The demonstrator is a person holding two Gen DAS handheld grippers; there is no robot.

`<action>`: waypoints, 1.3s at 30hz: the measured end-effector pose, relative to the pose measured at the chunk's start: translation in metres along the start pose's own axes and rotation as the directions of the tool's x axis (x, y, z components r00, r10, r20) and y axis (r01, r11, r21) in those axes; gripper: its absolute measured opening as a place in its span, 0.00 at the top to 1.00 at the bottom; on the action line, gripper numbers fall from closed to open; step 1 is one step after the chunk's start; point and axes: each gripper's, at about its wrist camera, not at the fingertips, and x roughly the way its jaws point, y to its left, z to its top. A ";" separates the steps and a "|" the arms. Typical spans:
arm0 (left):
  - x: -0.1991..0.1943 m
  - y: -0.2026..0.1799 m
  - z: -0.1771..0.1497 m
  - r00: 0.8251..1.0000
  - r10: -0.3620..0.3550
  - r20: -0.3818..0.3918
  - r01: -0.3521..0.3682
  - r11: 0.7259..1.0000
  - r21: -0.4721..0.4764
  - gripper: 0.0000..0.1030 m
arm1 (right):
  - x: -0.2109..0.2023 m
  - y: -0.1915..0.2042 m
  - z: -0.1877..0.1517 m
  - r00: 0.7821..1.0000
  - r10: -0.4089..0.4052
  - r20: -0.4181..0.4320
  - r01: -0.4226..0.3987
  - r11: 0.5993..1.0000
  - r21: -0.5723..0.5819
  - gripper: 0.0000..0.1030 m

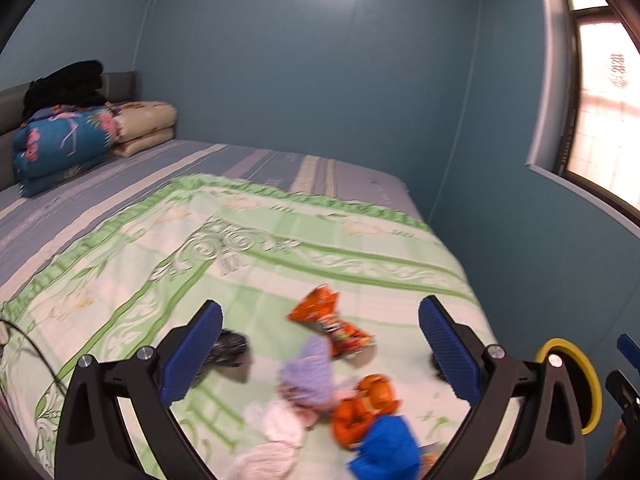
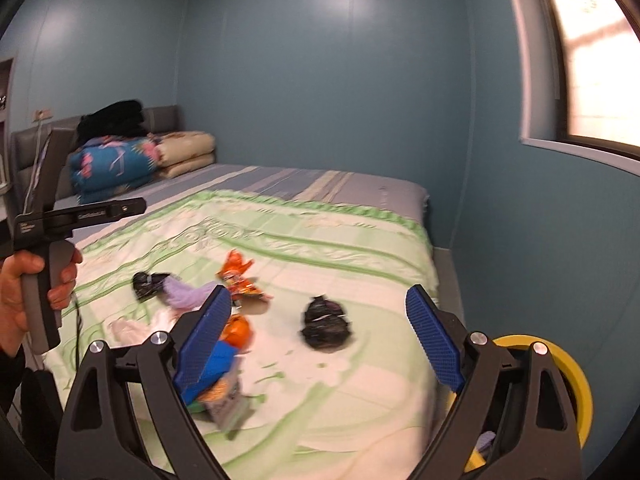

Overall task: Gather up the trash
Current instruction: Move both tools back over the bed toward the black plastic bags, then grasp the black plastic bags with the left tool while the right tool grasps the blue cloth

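Observation:
Trash lies scattered on a green-and-white bedspread [image 1: 280, 240]. In the left wrist view I see an orange snack wrapper [image 1: 328, 320], a purple piece [image 1: 308, 372], a crumpled orange piece [image 1: 366, 404], a blue packet [image 1: 388, 448], white tissue [image 1: 276, 432] and a black wad [image 1: 226, 348]. My left gripper [image 1: 320, 344] is open above them and holds nothing. My right gripper [image 2: 320, 328] is open and empty; a second black wad [image 2: 326, 326] lies between its fingers, farther off. The orange wrapper [image 2: 238, 276] and blue packet [image 2: 214, 364] show left of it.
A yellow bin [image 2: 560, 380] stands off the bed's right side, also in the left wrist view [image 1: 576, 384]. Folded quilts [image 1: 64, 140] sit at the grey headboard. Blue walls and a window [image 1: 600, 92] are at right. A hand holds the left gripper [image 2: 44, 280].

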 end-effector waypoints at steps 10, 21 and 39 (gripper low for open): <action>0.020 0.065 -0.020 0.996 0.066 -0.055 -0.069 0.995 -0.066 0.08 | 0.035 0.055 -0.008 0.990 0.111 -0.093 -0.117 0.991 -0.067 0.17; 0.062 0.109 -0.047 0.985 0.089 -0.147 -0.104 0.989 -0.101 0.08 | 0.088 0.108 -0.037 0.954 0.193 -0.230 -0.226 0.966 -0.124 0.17; 0.133 0.156 -0.065 0.957 0.073 -0.281 -0.115 0.984 -0.135 0.08 | 0.146 0.138 -0.066 0.902 0.168 -0.397 -0.250 0.954 -0.167 0.18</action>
